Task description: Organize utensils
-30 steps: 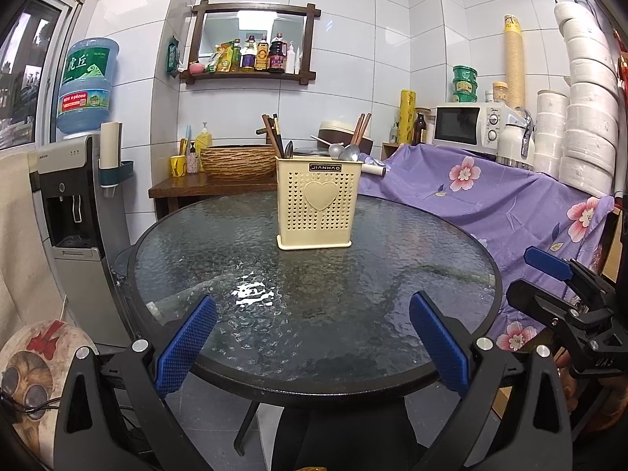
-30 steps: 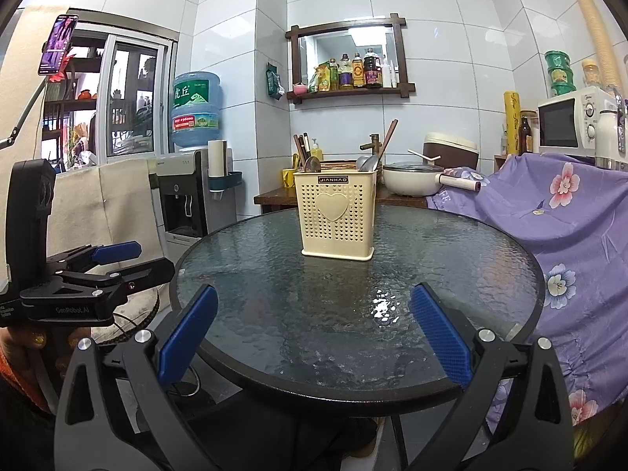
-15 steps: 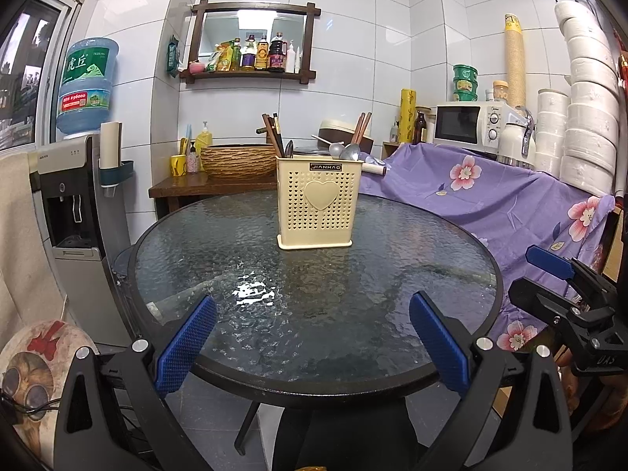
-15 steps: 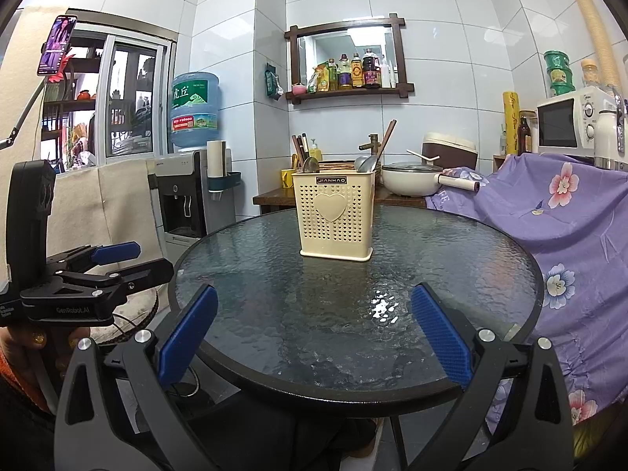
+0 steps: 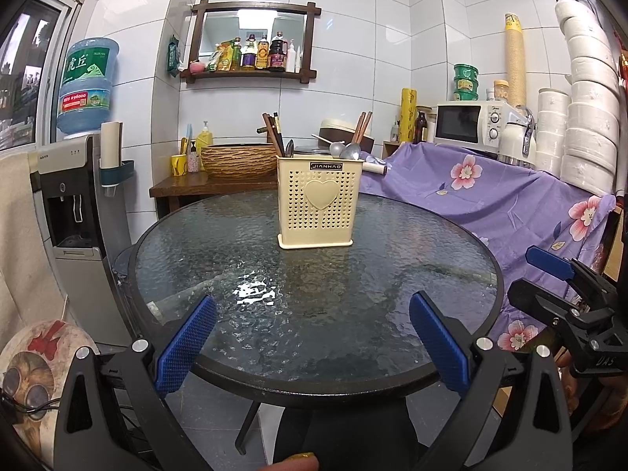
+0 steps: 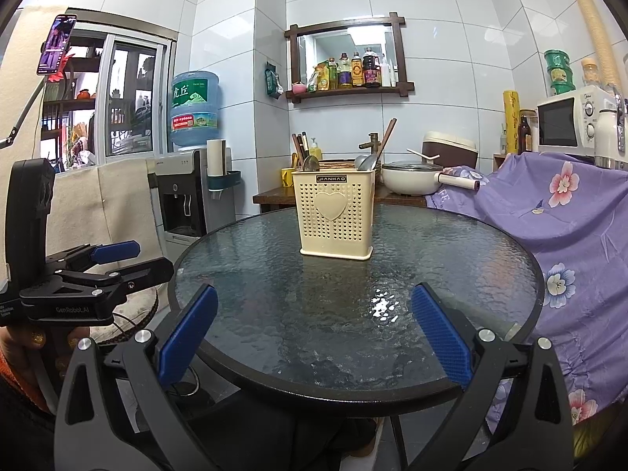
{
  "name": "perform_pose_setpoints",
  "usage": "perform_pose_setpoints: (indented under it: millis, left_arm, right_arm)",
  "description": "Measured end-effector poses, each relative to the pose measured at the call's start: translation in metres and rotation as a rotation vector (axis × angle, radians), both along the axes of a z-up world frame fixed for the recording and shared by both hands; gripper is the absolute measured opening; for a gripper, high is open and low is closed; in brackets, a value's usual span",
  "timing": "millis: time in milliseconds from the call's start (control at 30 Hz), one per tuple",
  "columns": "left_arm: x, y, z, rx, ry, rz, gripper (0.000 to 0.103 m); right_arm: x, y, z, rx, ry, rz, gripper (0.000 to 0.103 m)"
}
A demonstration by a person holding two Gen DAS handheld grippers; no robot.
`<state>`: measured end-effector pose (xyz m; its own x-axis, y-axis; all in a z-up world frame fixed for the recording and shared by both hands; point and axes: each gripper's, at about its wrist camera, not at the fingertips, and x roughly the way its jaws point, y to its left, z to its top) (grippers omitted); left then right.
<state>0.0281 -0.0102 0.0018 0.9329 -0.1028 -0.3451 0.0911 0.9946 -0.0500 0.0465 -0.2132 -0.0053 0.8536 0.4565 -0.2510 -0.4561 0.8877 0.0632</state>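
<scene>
A cream perforated utensil holder (image 5: pixel 318 202) with a heart on its front stands upright near the middle of the round glass table (image 5: pixel 314 298); it also shows in the right wrist view (image 6: pixel 335 215). Chopsticks (image 5: pixel 272 133) and spoons (image 5: pixel 345 151) stick out of its top. My left gripper (image 5: pixel 312 337) is open and empty at the table's near edge. My right gripper (image 6: pixel 314 333) is open and empty at the near edge too. Each gripper shows at the side of the other's view, the right one (image 5: pixel 565 294) and the left one (image 6: pixel 90 274).
A water dispenser (image 5: pixel 74 212) stands left of the table. A purple flowered cloth (image 5: pixel 510 200) covers furniture on the right, with a microwave (image 5: pixel 471 121) on it. A wooden side table (image 5: pixel 212 186) with a woven basket stands behind.
</scene>
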Motion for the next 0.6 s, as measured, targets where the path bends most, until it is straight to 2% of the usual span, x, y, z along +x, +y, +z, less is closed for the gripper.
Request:
perform_pose_setpoints:
  millis: [600]
  left_arm:
    - [-0.0005, -0.0025, -0.0016, 0.004, 0.000, 0.000, 0.097]
  right_arm:
    - [-0.0001, 0.0001, -0.0012, -0.002, 0.000, 0.001, 0.097]
